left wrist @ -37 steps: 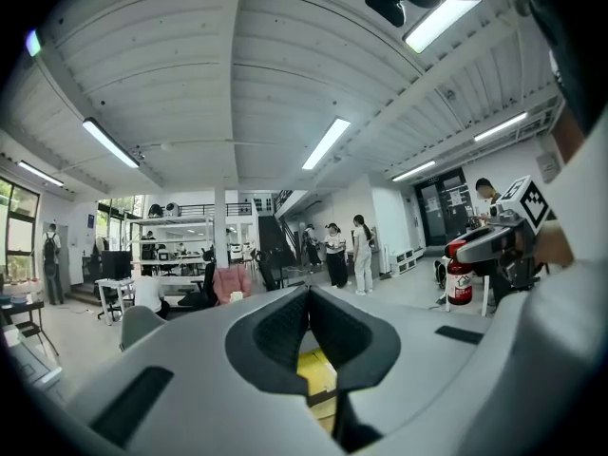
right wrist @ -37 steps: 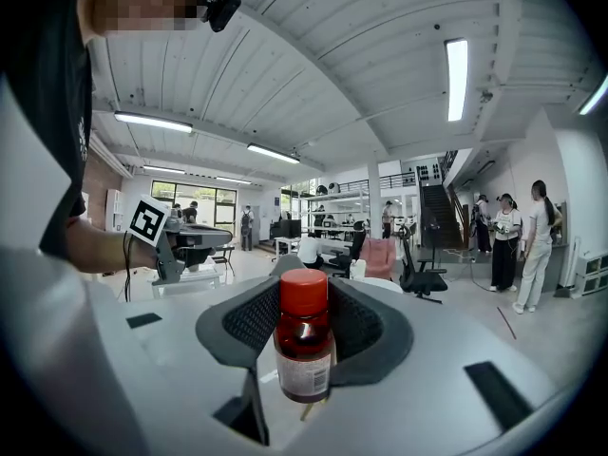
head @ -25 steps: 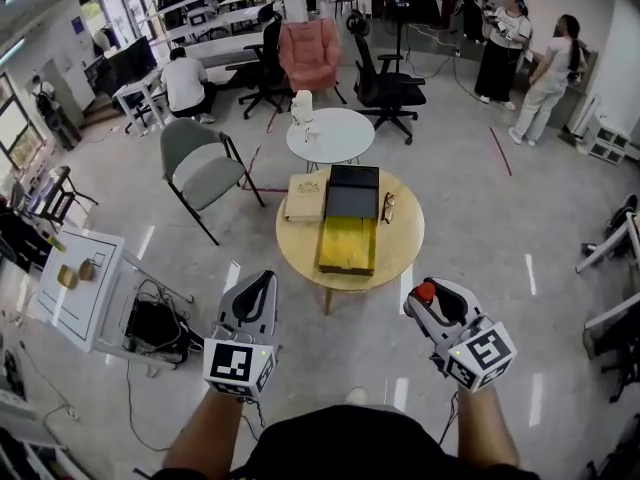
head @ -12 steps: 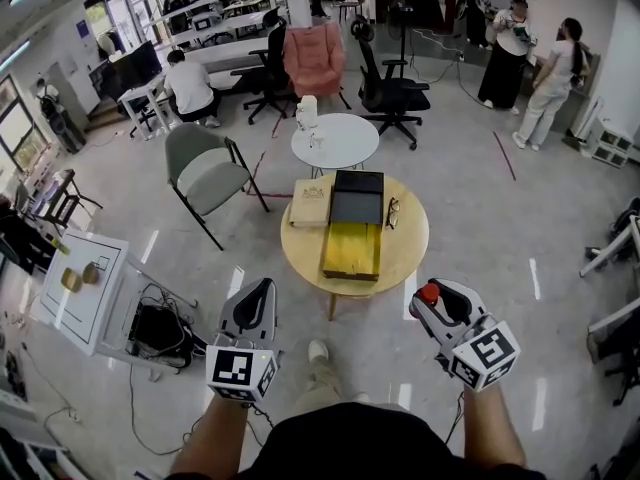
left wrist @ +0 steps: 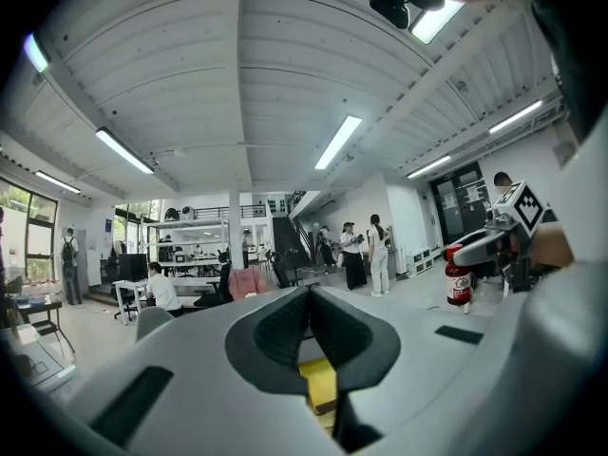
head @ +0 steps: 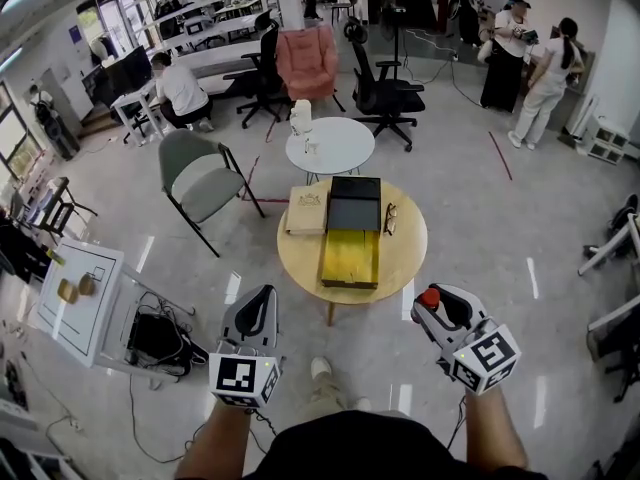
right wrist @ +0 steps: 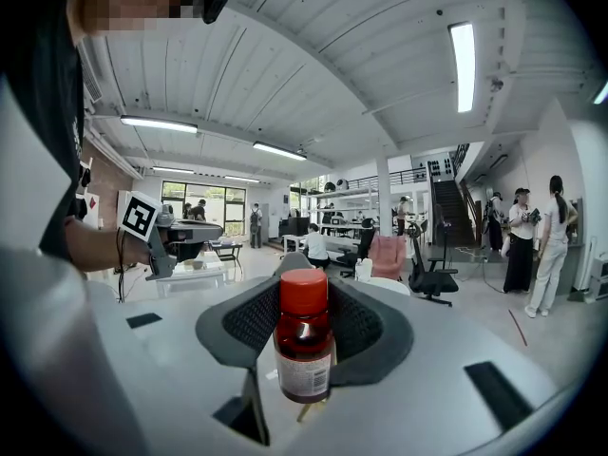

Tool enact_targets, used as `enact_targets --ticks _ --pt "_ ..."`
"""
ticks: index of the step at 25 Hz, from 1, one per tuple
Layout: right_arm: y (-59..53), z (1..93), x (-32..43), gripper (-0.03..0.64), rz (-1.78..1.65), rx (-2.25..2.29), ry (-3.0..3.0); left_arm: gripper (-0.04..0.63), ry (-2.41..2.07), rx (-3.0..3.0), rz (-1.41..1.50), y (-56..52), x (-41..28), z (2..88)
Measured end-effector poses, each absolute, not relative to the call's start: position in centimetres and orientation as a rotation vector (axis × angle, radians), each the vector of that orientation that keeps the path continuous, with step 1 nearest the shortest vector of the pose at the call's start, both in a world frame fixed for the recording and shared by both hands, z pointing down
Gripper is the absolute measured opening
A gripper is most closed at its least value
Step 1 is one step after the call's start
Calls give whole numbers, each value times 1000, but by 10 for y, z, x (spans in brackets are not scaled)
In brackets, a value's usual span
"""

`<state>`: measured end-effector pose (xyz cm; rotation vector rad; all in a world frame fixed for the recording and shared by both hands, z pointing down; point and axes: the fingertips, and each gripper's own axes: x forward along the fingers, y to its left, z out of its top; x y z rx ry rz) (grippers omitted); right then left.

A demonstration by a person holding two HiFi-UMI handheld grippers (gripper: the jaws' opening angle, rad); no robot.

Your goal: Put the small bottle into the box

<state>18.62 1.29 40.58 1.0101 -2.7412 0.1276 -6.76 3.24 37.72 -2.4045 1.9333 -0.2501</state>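
A small bottle (right wrist: 304, 345) with a red cap and dark red contents stands upright between the jaws of my right gripper (right wrist: 304, 304), which is shut on it. In the head view, the right gripper (head: 432, 301) is at the lower right and the bottle's cap (head: 429, 295) shows at its tip. The box (head: 350, 250) lies open on the round wooden table (head: 300, 260) ahead, with a yellow inside and a black lid at its far end. My left gripper (head: 262, 304) hangs at the lower left, well short of the table. Its jaws (left wrist: 308, 297) are shut with nothing between them.
A tan flat box (head: 306, 211) and a pair of glasses (head: 388, 218) also lie on the wooden table. Behind it are a small white round table (head: 345, 143), a grey chair (head: 205, 180), office chairs and several people. A white cart (head: 75, 298) with cables stands at the left.
Both grippers keep nearly the same pose and the bottle stays gripped. The view has shifted slightly, and a shoe has come into sight on the floor between the grippers.
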Motion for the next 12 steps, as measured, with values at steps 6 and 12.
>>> enact_targets --ticks 6,12 --pt "-6 410 169 166 142 988 -2747 18 1955 -2394 -271 17 -84 382" --pt "-26 413 156 166 153 982 -2742 18 1949 -2408 -279 -4 -94 385"
